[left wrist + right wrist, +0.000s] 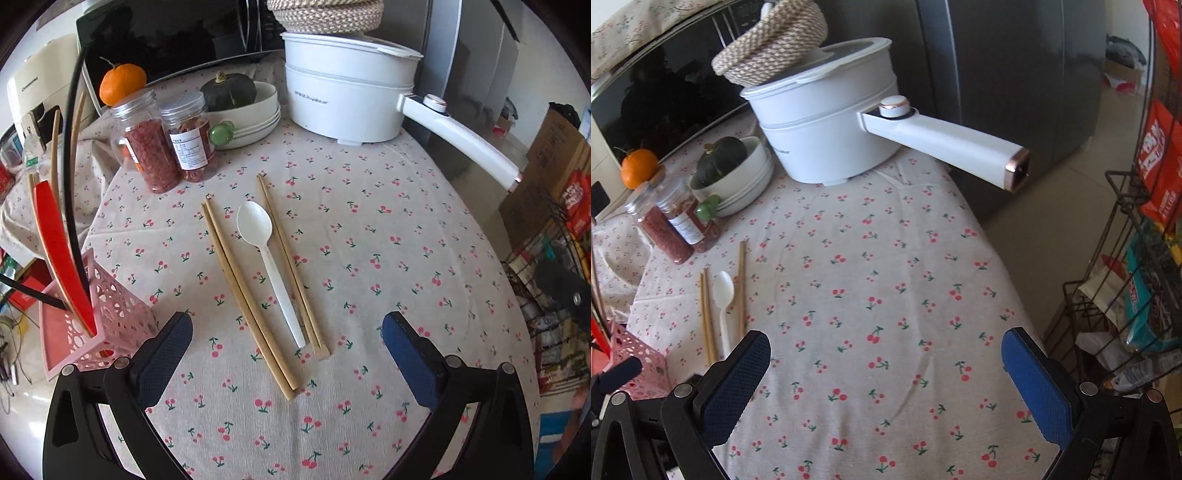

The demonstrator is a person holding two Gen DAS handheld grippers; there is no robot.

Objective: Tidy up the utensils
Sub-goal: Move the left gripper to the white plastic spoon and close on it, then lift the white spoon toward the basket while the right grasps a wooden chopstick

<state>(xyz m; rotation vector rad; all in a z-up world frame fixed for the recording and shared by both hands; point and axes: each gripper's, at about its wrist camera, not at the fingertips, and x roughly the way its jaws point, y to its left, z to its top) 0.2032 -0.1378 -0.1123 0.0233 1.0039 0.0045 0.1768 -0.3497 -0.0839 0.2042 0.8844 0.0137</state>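
Observation:
A white plastic spoon (pixel 266 254) lies on the cherry-print tablecloth between two pairs of wooden chopsticks, one pair on its left (pixel 243 291) and one on its right (pixel 291 266). My left gripper (pixel 288 332) is open and empty, hovering just in front of their near ends. A pink perforated utensil holder (pixel 110 325) stands at the left, holding a red utensil (pixel 59 254), a black one and some chopsticks. My right gripper (pixel 886 354) is open and empty over bare cloth; the spoon (pixel 722 295), chopsticks (pixel 706 314) and holder (pixel 639 358) lie to its left.
Two jars of dried red goods (pixel 166 144), stacked white bowls with a green squash (pixel 243 110), an orange (pixel 122 83) and a white electric pot (pixel 343 99) with a long handle (pixel 945 144) stand at the back. A wire snack rack (pixel 1137 277) stands right of the table edge.

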